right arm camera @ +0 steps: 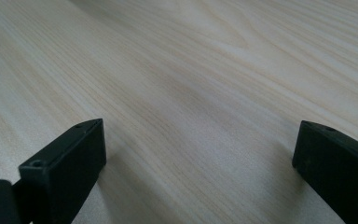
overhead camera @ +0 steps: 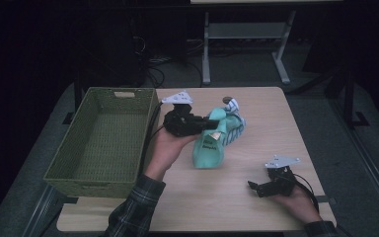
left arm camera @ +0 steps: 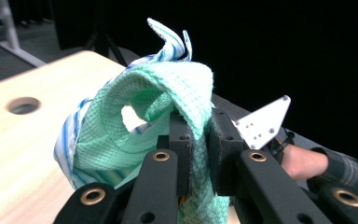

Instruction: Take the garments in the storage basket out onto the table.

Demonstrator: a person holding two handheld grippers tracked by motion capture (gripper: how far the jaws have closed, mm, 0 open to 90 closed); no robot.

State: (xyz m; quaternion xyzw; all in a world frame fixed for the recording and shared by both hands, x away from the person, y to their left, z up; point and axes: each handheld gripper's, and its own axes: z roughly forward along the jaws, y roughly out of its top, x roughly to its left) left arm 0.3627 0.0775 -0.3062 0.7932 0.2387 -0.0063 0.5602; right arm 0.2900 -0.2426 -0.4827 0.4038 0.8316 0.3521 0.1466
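Observation:
A mint green waffle cloth (overhead camera: 208,147) hangs from my left gripper (overhead camera: 207,123), whose jaws are shut on a fold of it just above the middle of the wooden table (overhead camera: 271,123). In the left gripper view the green cloth (left arm camera: 121,135) bunches up in a loop around the left gripper (left arm camera: 198,126). A blue-and-white striped cloth (overhead camera: 234,121) clings behind it, and the striped cloth (left arm camera: 168,42) pokes up over the green one. My right gripper (overhead camera: 252,186) rests low at the table's near right. In its own view the right gripper (right arm camera: 200,135) stands open over bare wood.
A green woven basket (overhead camera: 98,143) with nothing in it stands on the table's left side, right beside my left hand. A round hole (left arm camera: 23,105) sits in the tabletop near the far edge. Dark floor, cables and a table frame lie beyond.

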